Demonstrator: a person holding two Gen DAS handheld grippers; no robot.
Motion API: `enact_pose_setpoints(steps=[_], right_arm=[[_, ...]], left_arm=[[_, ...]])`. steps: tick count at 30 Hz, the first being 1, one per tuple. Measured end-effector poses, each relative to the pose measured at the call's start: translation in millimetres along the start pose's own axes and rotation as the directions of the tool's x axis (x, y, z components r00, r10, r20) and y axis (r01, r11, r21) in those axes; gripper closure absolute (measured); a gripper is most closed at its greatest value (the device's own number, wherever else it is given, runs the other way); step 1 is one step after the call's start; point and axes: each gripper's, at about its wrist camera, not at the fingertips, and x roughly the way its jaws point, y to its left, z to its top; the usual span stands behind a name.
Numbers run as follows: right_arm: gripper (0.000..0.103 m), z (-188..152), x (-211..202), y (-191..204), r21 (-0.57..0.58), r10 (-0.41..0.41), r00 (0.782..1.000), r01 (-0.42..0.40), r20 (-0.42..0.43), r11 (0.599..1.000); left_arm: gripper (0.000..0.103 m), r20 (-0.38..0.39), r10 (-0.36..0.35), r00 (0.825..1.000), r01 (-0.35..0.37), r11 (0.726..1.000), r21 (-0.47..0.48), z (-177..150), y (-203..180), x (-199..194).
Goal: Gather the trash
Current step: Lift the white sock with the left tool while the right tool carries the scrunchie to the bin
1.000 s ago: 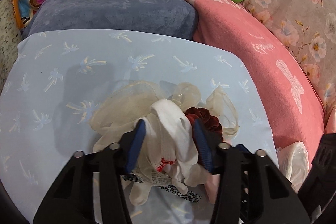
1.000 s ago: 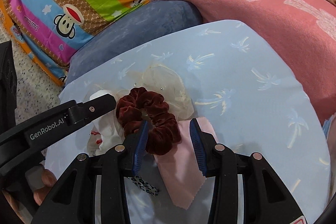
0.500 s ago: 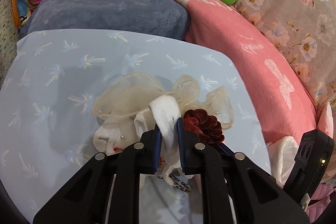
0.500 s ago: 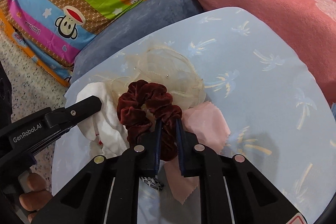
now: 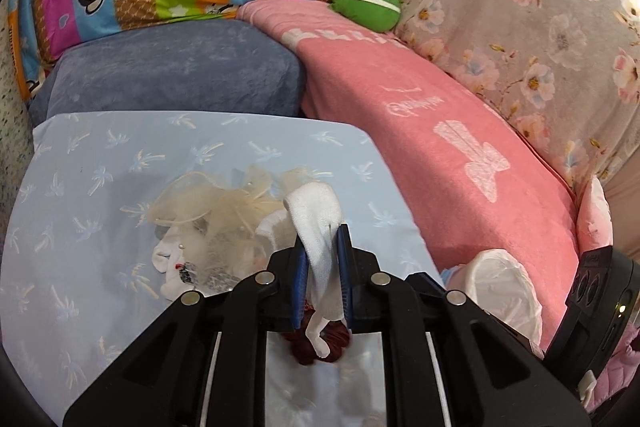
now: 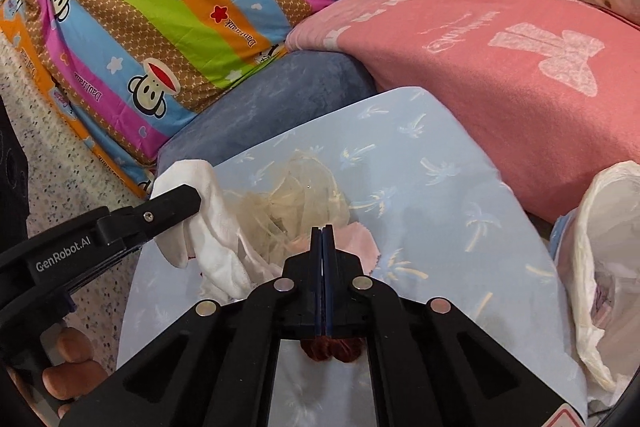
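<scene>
Sock (image 5: 316, 223): you are clamping it in left gripper (image 5: 323, 267), loose end dangling over blue cushion (image 5: 120, 147). Right gripper (image 6: 322, 267) is pressed together on scrunchie (image 6: 332, 347), which is hanging below jaws. Risks: sock is trailing near mesh bow (image 5: 208, 199), so it may be snagging and dragging the pile; scrunchie grip is looking thin, may be slipping. Bag (image 6: 600, 247) is sitting at your right, mouth sagging; drops may be missing it.
</scene>
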Motion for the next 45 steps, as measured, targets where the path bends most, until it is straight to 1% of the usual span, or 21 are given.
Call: enact_pose_setpoints(steps=[2, 3, 4, 6, 12, 17, 20, 23, 25, 26, 28, 31, 38, 42, 45], right_arm=[[0.099, -5, -7, -6, -0.003, -0.016, 1.000, 0.016, -0.002, 1.000], [0.091, -8, -9, -9, 0.000, -0.019, 1.000, 0.019, -0.007, 1.000], [0.080, -12, -9, -11, 0.002, -0.021, 1.000, 0.021, -0.015, 1.000], [0.067, -19, -6, -13, -0.001, -0.027, 0.999, 0.027, -0.029, 1.000], [0.066, -42, 33, -8, -0.033, -0.036, 0.992, 0.032, -0.119, 0.999], [0.066, -60, 70, -11, -0.019, -0.058, 0.981, 0.055, -0.187, 0.998], [0.067, -66, 86, -13, -0.012, -0.067, 0.974, 0.066, -0.219, 0.998], [0.074, -70, 91, -13, -0.025, -0.082, 0.973, 0.078, -0.215, 0.997], [0.085, -70, 93, -12, -0.039, -0.089, 0.971, 0.083, -0.222, 0.996], [0.086, -70, 92, -12, -0.037, -0.087, 0.971, 0.081, -0.224, 0.996], [0.088, -67, 86, -14, -0.026, -0.080, 0.974, 0.076, -0.214, 0.997], [0.088, -62, 67, -16, -0.013, -0.070, 0.982, 0.069, -0.177, 0.998], [0.088, -36, 2, -27, 0.019, -0.053, 0.997, 0.054, -0.048, 0.998], [0.088, -21, -42, -40, 0.048, -0.059, 0.998, 0.057, 0.036, 0.997], [0.088, -12, -75, -54, 0.067, -0.072, 0.992, 0.065, 0.099, 0.996]], left_arm=[[0.089, 0.002, -0.002, 1.000, 0.002, 1.000, 0.010, -5, -6, -3], [0.089, 0.000, 0.000, 1.000, 0.000, 1.000, 0.014, -8, -8, -4], [0.089, -0.004, 0.005, 1.000, -0.005, 1.000, 0.015, -11, -9, -4], [0.089, -0.014, 0.015, 1.000, -0.015, 1.000, 0.012, -18, -8, -3], [0.089, -0.050, 0.070, 0.996, -0.071, 0.998, -0.003, -39, 9, 3], [0.089, -0.083, 0.106, 0.991, -0.109, 0.993, -0.034, -45, 34, 12], [0.089, -0.099, 0.118, 0.988, -0.123, 0.991, -0.047, -48, 42, 18], [0.089, -0.112, 0.123, 0.986, -0.130, 0.990, -0.057, -50, 46, 23], [0.089, -0.118, 0.121, 0.986, -0.129, 0.990, -0.057, -51, 47, 25], [0.089, -0.119, 0.121, 0.985, -0.128, 0.990, -0.055, -51, 46, 25], [0.089, -0.118, 0.120, 0.986, -0.126, 0.991, -0.048, -52, 42, 25], [0.089, -0.113, 0.114, 0.987, -0.119, 0.992, -0.035, -51, 34, 22], [0.089, -0.086, 0.084, 0.993, -0.082, 0.996, 0.017, -49, -2, 10], [0.089, -0.062, 0.051, 0.997, -0.047, 0.997, 0.066, -46, -34, 1], [0.089, -0.049, 0.020, 0.999, -0.014, 0.995, 0.102, -44, -61, -3]])
